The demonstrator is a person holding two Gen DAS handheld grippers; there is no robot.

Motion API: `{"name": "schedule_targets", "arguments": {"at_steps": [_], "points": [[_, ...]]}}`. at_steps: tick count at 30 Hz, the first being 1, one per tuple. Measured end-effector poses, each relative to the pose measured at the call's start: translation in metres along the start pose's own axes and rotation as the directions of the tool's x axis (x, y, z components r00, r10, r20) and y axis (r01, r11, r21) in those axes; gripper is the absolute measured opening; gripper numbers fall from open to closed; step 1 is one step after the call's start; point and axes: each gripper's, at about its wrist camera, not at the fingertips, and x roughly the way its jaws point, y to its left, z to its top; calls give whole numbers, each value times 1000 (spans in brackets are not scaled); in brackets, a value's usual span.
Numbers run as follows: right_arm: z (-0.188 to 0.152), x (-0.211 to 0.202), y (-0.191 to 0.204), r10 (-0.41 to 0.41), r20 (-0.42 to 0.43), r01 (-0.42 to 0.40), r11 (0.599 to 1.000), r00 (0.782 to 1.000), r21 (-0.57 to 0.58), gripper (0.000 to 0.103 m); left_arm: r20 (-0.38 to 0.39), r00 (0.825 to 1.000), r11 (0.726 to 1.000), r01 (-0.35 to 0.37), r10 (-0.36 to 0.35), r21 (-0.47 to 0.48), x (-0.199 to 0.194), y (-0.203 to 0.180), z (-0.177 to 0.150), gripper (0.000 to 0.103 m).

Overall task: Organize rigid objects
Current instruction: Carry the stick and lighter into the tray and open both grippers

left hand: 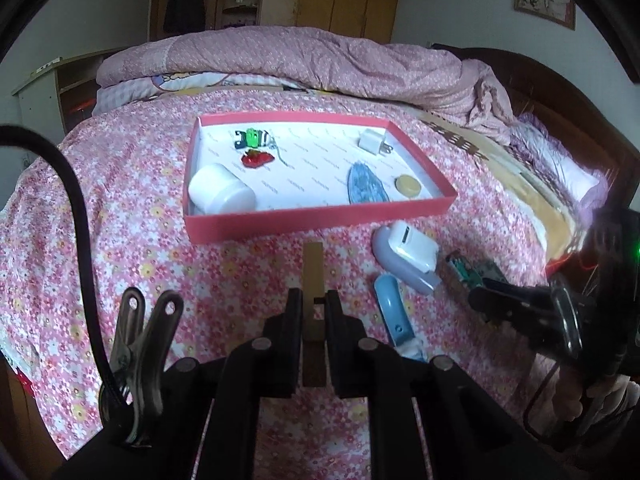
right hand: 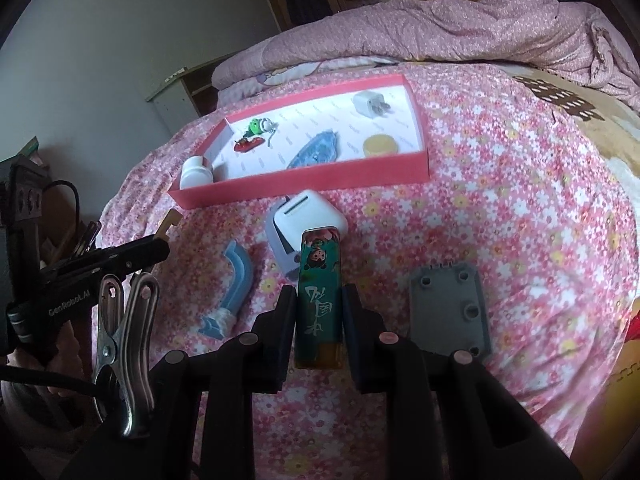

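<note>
- Black fingers of the left gripper (left hand: 313, 312) are closed on a flat wooden strip (left hand: 313, 276). The strip's long axis runs straight ahead along the fingers, its far end pointing at the red box.
- Black too, the fingers of the right gripper (right hand: 319, 304) are clamped on a green lighter (right hand: 320, 280) printed with a cartoon figure. It lies lengthwise between them, yellow base toward the camera, far end toward the white charger.
- A grey plate (right hand: 450, 312) with round holes lies flat on the floral bedspread (right hand: 500, 200), just to the right of the right gripper.
- A curved blue piece (right hand: 236, 292) rests on the bedspread to the left of the lighter, its long axis running roughly away from the camera.
- The white charger (right hand: 310, 214) sits on a pale lilac object (right hand: 280, 248), near the box's front wall.
- The red box (left hand: 316, 224) is shallow with a white floor and sits farther out on the bed. It holds a white jar (left hand: 220, 192) on its side at the near left corner, a blue oval piece (left hand: 366, 184), a tan disc (left hand: 408, 185), a white plug adapter (left hand: 374, 142), a red trinket (left hand: 256, 159) and a green trinket (left hand: 252, 139).
- A pink quilt (left hand: 320, 60) is bunched up beyond the box.
</note>
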Motion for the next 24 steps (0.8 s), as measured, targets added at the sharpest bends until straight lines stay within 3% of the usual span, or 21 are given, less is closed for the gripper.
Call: {"name": "schedule_targets", "arguments": {"at_steps": [13,24], "points": [[9,-1,4,6,15,-5,1000,1000,-17,24,48,999,1000,-19,19,-7,-2,6,23,12],[9,1,-1,11,12,-11,1000,1000,11,24,79,996,999,-30,28,27,27,-4,67,11]]}}
